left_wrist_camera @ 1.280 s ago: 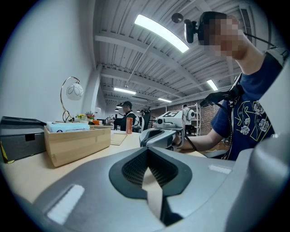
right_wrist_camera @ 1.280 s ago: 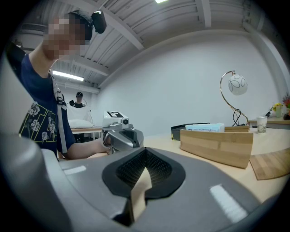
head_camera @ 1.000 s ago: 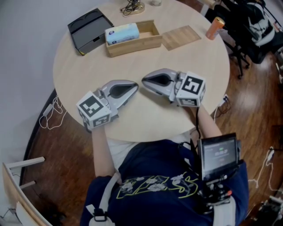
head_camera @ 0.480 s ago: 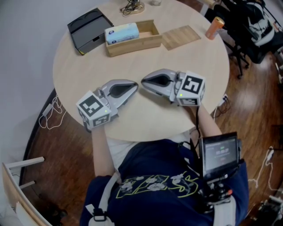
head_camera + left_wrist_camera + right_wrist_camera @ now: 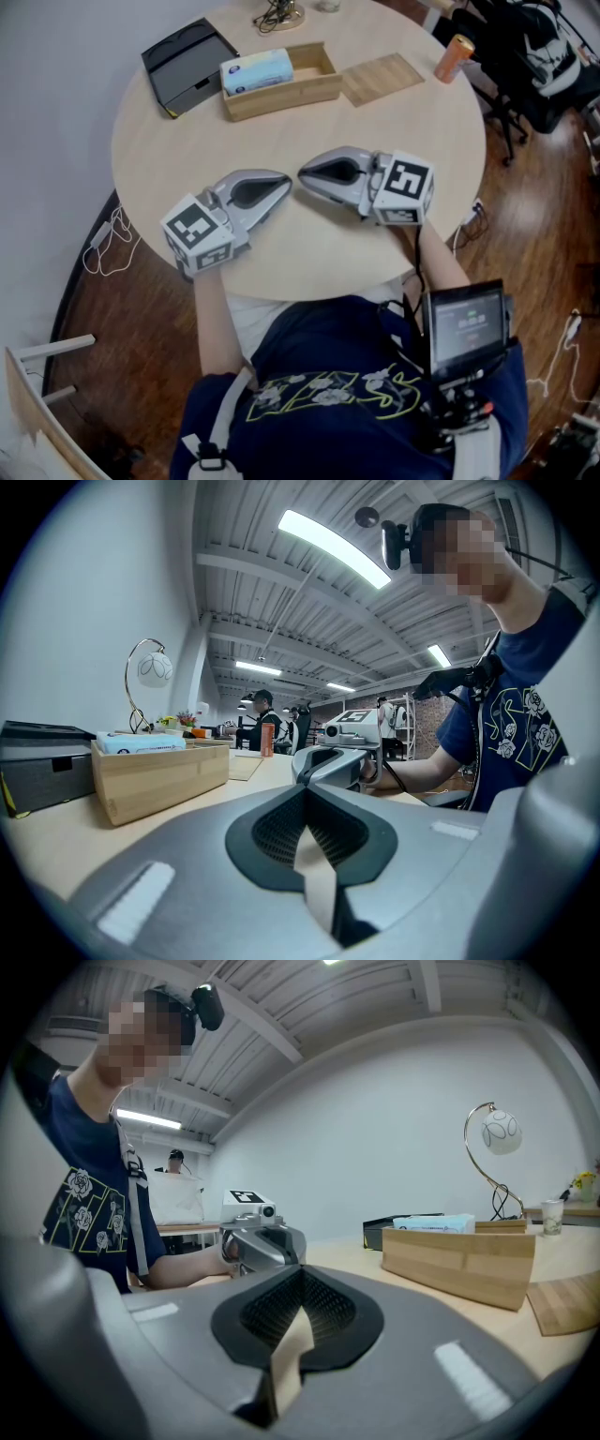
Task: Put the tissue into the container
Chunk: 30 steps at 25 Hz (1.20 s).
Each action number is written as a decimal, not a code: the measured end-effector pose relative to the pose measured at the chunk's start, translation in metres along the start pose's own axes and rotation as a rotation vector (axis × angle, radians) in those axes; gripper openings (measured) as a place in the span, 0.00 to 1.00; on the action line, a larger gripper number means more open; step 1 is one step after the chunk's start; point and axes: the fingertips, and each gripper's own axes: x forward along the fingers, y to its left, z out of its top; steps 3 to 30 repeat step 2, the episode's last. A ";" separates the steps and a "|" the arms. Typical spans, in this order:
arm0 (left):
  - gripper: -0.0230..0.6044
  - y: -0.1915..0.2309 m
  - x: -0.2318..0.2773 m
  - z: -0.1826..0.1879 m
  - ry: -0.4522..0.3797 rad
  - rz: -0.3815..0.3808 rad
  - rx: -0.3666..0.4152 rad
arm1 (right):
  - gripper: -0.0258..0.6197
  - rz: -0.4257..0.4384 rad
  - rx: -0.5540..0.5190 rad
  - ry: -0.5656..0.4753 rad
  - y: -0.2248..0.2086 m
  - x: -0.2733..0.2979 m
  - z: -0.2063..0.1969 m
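Head view shows two grey tongs, the left tongs (image 5: 286, 184) and the right tongs (image 5: 303, 174), both shut and empty, tips nearly meeting at the near side of the round pale wooden worktop (image 5: 178, 141). One light-blue tissue pack (image 5: 256, 71) lies in the left end of one open wooden box (image 5: 281, 96), well apart from both tongs at the far side. One flat wooden lid (image 5: 382, 79) lies just beside the box.

Light-blue tissue pack (image 5: 256, 70) lies flat in the left end of the open wooden container (image 5: 291, 97), far side.
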 end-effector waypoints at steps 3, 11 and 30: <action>0.04 0.000 0.000 0.000 0.001 0.001 0.000 | 0.04 -0.001 0.001 0.000 0.000 0.000 0.000; 0.04 0.000 0.000 0.000 0.001 0.001 0.000 | 0.04 -0.001 0.001 0.000 0.000 0.000 0.000; 0.04 0.000 0.000 0.000 0.001 0.001 0.000 | 0.04 -0.001 0.001 0.000 0.000 0.000 0.000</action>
